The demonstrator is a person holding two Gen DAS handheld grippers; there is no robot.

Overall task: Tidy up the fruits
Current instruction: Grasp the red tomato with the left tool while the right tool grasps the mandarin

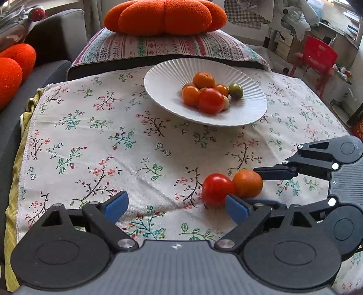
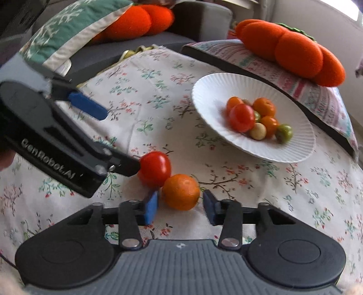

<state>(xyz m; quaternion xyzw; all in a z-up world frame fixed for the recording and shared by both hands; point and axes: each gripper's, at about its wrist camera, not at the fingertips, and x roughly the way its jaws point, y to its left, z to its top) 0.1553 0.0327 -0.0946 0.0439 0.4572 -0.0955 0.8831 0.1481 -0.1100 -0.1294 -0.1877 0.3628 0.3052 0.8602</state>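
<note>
A red tomato and an orange lie touching on the floral cloth. My right gripper has a blue pad on each side of the orange, with a thin gap at both, so it is open. In the left wrist view its upper finger reaches the orange's right side. My left gripper stands wide open, and its right fingertip is against the tomato. A white ribbed plate further back holds several small red, orange and green fruits.
An orange pumpkin cushion rests on a striped pillow behind the plate. A grey sofa with more orange cushions borders the left. A red chair stands far right. A green pillow lies at the cloth's far corner.
</note>
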